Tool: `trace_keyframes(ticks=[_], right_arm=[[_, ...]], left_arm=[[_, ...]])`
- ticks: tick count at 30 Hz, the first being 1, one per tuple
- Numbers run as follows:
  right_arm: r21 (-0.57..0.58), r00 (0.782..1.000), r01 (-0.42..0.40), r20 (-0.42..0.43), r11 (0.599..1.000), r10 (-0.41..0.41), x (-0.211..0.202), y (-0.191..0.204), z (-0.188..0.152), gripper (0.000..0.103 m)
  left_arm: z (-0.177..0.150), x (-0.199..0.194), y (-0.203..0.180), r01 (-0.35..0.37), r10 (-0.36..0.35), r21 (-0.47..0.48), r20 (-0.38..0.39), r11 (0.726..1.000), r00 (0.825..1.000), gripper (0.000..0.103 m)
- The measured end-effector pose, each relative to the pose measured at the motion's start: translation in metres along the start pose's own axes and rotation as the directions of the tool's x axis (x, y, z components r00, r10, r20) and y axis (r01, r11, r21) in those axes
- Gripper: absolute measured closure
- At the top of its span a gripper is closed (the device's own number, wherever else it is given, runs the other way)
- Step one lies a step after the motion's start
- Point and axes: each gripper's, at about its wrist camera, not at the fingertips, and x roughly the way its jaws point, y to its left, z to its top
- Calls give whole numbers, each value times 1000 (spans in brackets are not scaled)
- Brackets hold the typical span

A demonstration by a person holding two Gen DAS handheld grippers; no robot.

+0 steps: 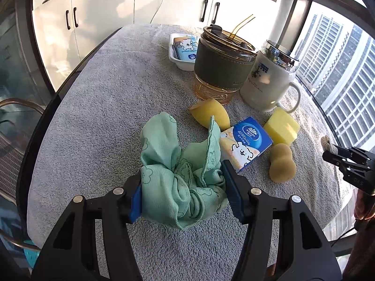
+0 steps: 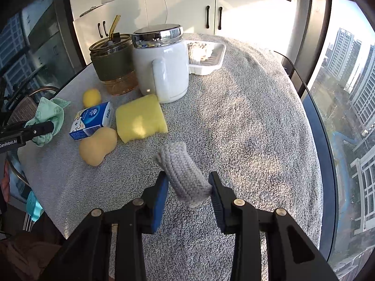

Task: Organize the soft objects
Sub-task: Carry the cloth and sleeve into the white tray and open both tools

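Note:
My left gripper [image 1: 182,187] is shut on a crumpled green cloth [image 1: 178,164], held just above the grey towel-covered table [image 1: 105,117]; the cloth also shows in the right wrist view [image 2: 50,117]. My right gripper [image 2: 188,187] is shut on a grey knitted roll [image 2: 182,173], whose tip shows in the left wrist view [image 1: 326,141]. On the table lie a blue tissue pack [image 1: 243,144], a yellow sponge block [image 2: 140,118], a gourd-shaped sponge [image 2: 98,146] and a teardrop-shaped yellow sponge [image 1: 209,112].
A white mug with chrome lid [image 2: 161,68] and an amber tumbler with green sleeve and straw [image 2: 113,63] stand at the back. A white tray [image 1: 179,58] holds a tissue pack; another white tray [image 2: 206,56] holds knitted items. Table edges curve near windows.

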Motion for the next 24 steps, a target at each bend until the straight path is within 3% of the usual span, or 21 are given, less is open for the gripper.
trace_keyframes(ticks=[14, 24], right_arm=[[102, 998, 54, 31, 993, -57, 8, -41, 47, 65], [152, 994, 107, 19, 983, -111, 40, -82, 97, 65]], left_arm=[[57, 31, 63, -93, 98, -94, 52, 991, 994, 47], [99, 58, 92, -140, 148, -82, 92, 987, 985, 47]])
